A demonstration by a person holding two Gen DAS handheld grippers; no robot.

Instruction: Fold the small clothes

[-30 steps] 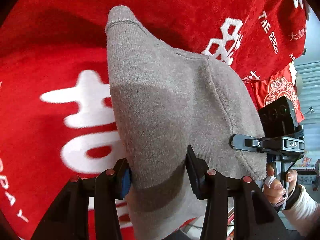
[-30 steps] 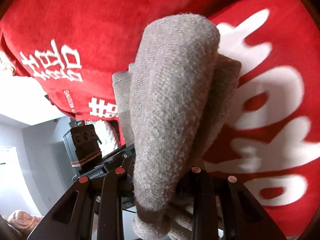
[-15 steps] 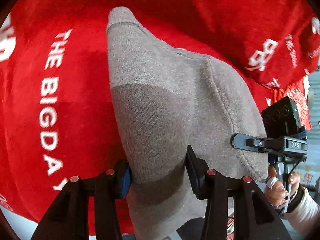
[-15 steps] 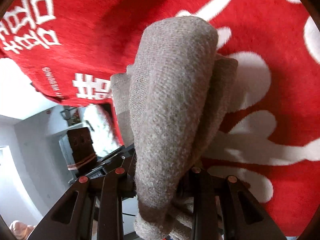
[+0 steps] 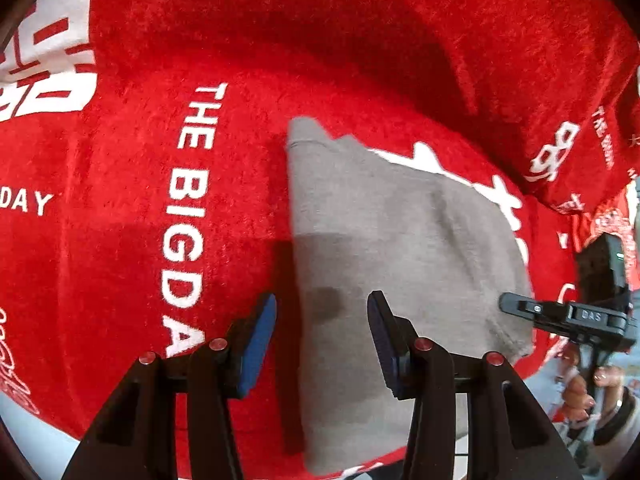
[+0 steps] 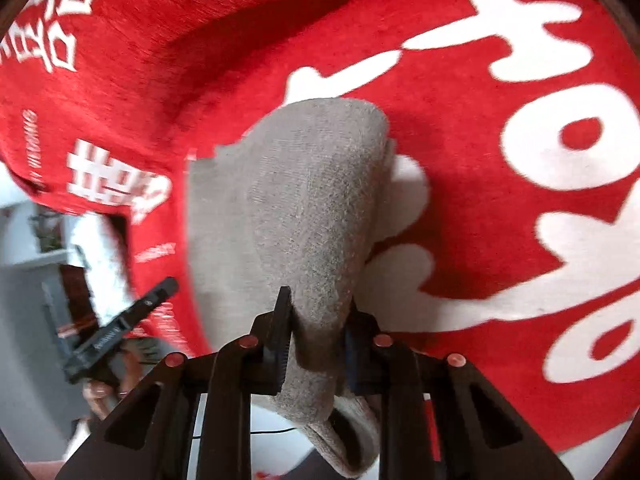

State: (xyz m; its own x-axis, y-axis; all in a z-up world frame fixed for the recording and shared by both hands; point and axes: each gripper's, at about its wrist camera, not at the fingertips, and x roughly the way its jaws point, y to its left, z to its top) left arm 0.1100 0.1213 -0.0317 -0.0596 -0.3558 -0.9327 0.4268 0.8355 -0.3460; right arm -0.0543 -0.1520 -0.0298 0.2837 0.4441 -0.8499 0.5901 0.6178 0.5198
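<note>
A grey knitted sock (image 5: 392, 248) lies on a red cloth (image 5: 132, 208) with white lettering. My left gripper (image 5: 322, 320) is open just above the sock's near end, its blue pads either side of the sock's left edge, holding nothing. My right gripper (image 6: 316, 320) is shut on the sock (image 6: 312, 208) at its other end, with a fold of grey knit bunched between the fingers and hanging below them. The right gripper also shows in the left wrist view (image 5: 560, 314) at the sock's right edge.
The red cloth covers the whole work surface and hangs over its edge (image 6: 112, 188). A person's hand (image 5: 588, 392) holds the right gripper's handle. The left gripper and hand show in the right wrist view (image 6: 120, 332). A room lies beyond the cloth's edge.
My left gripper has let go of the sock and opened, and the sock now lies flat on the cloth. The right gripper stays shut on its end.
</note>
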